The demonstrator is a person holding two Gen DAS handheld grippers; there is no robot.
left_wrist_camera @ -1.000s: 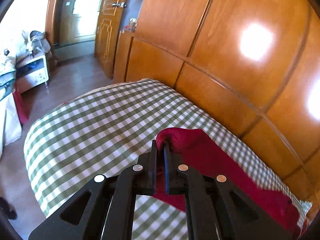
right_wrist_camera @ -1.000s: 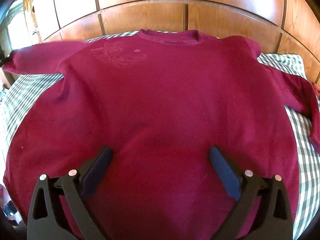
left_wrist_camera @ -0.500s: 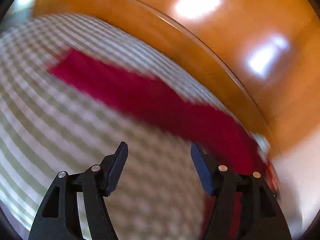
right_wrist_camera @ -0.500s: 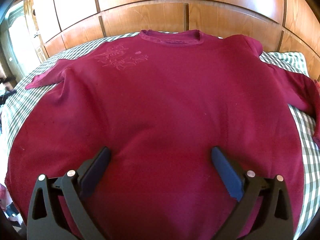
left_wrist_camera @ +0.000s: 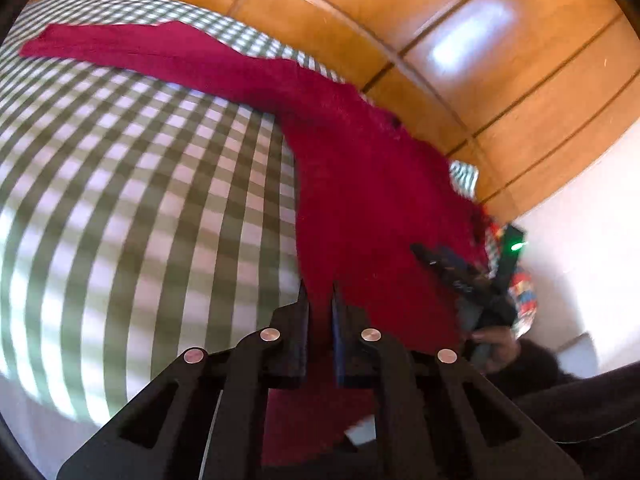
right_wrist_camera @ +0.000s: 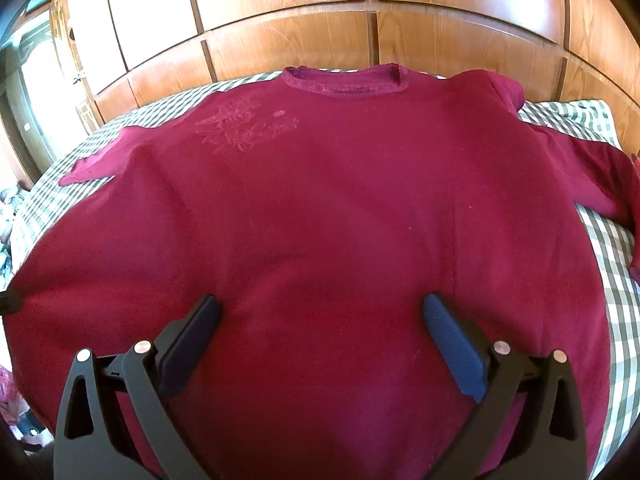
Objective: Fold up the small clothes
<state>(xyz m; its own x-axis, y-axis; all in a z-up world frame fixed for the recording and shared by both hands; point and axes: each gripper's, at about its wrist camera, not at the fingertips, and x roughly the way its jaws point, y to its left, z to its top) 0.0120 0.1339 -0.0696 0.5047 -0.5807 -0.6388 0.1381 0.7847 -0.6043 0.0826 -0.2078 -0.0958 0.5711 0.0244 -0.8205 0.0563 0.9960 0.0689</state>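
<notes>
Maroon sweater [right_wrist_camera: 320, 216] flat on checked bedsheet [left_wrist_camera: 132, 184] — left gripper [left_wrist_camera: 319, 292] just closed, pinching sweater's side edge; right gripper [right_wrist_camera: 320, 316] wide open above hem, empty.

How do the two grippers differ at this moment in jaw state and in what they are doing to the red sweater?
The left gripper has just been closing and is shut on the edge of the red sweater; the right gripper stands wide open with nothing pinched. The left sits at the sweater's side edge by the checked bedsheet; the right hangs over the middle of its lower body. Both are black, two-fingered and point downward.
</notes>
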